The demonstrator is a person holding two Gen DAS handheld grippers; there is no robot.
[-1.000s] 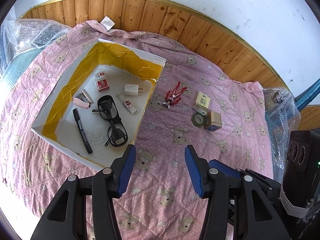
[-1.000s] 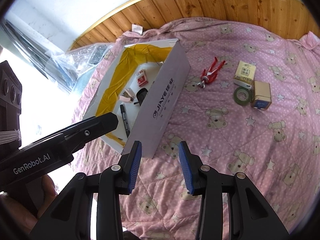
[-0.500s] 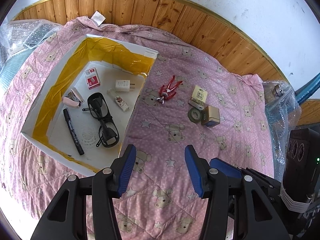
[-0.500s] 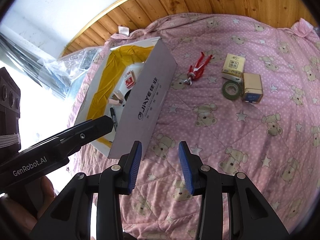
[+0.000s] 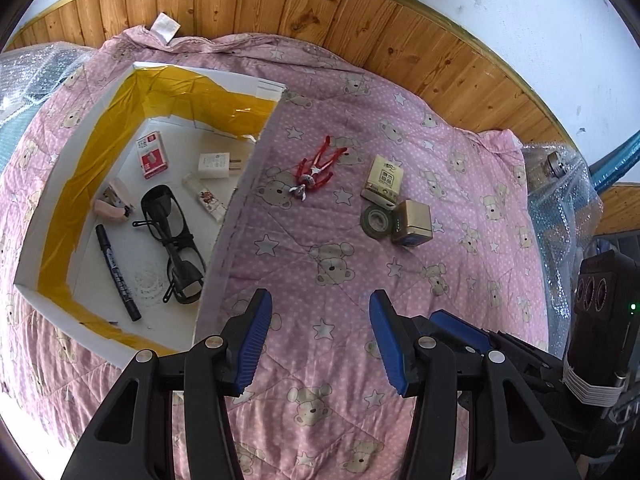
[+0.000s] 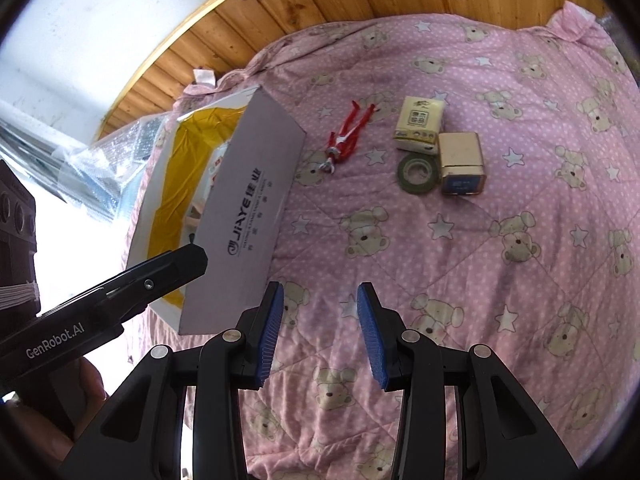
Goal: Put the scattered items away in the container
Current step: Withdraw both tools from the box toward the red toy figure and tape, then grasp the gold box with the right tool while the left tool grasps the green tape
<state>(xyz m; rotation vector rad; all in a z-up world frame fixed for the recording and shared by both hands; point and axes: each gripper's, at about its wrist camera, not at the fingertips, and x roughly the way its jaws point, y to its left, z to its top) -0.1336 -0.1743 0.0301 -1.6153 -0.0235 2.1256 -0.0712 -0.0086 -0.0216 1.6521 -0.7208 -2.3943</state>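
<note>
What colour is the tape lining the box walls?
Yellow tape inside the white cardboard box; clearest in the left wrist view.

A home bedroom: ahead of each tool spreads a bed covered by a pink quilt (image 5: 320,240) printed with teddy bears and stars, backed by a knotty wooden headboard (image 5: 280,4) against a plain white wall (image 5: 520,20).

Ahead of the grippers lies a soft quilted cloth blanket (image 5: 320,240). The cardboard box (image 6: 256,208) is matt, lined with glossy yellow tape (image 5: 100,152).
</note>
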